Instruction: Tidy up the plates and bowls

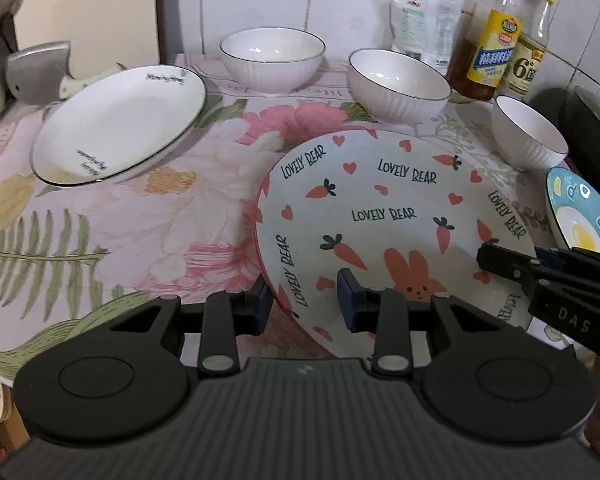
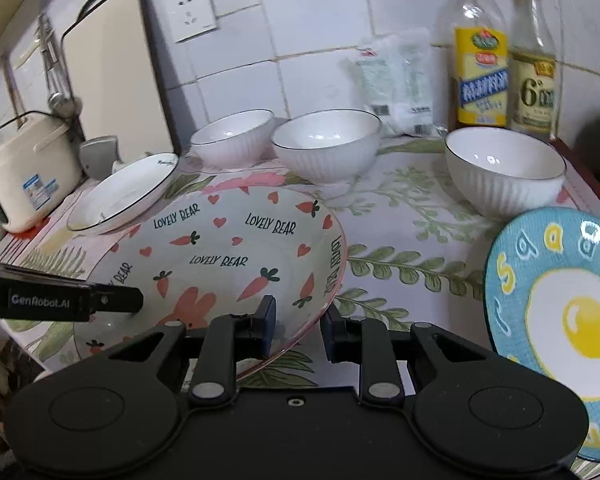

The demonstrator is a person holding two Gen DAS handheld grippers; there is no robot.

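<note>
The round "Lovely Bear" plate, printed with carrots and a rabbit, is held between both grippers over the floral cloth. My left gripper is shut on its near-left rim, and its tip shows in the right wrist view. My right gripper is shut on the opposite rim and enters the left wrist view from the right. A white oval plate lies at the left. Three white ribbed bowls stand behind.
A blue fried-egg plate lies at the right. Two bottles and a plastic bag stand against the tiled wall. A cutting board, a cleaver and a cream container occupy the left.
</note>
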